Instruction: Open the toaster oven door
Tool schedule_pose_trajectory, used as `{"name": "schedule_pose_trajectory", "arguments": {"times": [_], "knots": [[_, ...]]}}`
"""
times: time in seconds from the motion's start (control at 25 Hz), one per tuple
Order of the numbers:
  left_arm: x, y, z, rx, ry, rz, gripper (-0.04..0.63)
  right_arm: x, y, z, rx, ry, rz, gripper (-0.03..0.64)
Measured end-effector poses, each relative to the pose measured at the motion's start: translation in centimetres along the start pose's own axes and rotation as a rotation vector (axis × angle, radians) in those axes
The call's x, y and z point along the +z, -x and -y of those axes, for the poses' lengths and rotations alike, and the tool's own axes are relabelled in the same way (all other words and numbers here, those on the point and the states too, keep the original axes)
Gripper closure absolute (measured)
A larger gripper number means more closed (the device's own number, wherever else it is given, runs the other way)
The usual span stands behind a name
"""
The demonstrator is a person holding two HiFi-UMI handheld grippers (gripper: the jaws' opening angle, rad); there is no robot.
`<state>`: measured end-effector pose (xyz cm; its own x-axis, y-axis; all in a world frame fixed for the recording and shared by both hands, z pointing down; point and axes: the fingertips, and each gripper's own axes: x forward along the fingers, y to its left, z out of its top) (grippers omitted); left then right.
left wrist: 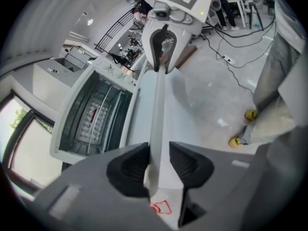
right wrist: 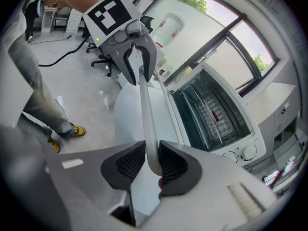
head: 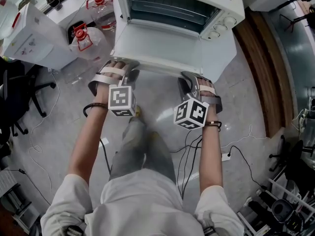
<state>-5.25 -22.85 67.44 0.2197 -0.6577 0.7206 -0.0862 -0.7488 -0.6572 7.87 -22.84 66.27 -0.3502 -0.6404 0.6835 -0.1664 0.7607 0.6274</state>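
Left gripper (left wrist: 159, 160): slack, pads astride the handle (left wrist: 158, 105), a gap at one pad, no squeeze.
Right gripper (right wrist: 152, 160): clenched on the handle's other end, both pads against the bar.
Door (head: 162, 48): swung down about level, stretching ahead of both sets of jaws, handle edge nearest them.
Oven (head: 231, 4): beyond the far edge, cavity showing.

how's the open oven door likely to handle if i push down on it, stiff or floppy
Probably stiff: the door hangs open as one flat hinged panel. Its smooth handle may slip in a grip. Pressing down hard might tip the toaster oven forward.
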Motion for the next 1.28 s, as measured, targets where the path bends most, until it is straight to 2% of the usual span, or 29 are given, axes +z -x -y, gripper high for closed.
{"name": "schedule_pose_trajectory", "arguments": {"times": [0.48,0.76,0.96,1.28], "knots": [[-0.8,-3.0,3.9,0.099,-0.009,0.01,0.414,-1.4,-2.4,-3.4,-0.113,0.011,0.055,0.535],[-1.1,-4.2,5.4,0.121,-0.023,0.018,0.374,-1.9,-3.4,-4.4,-0.17,-0.003,0.072,0.534],[-1.5,-5.2,6.4,0.137,-0.035,0.018,0.341,-2.2,-4.3,-5.3,-0.194,-0.019,0.082,0.5],[-1.7,-6.6,7.2,0.19,-0.047,0.031,0.336,-2.8,-5.6,-6.2,-0.249,-0.043,0.1,0.477]]}}
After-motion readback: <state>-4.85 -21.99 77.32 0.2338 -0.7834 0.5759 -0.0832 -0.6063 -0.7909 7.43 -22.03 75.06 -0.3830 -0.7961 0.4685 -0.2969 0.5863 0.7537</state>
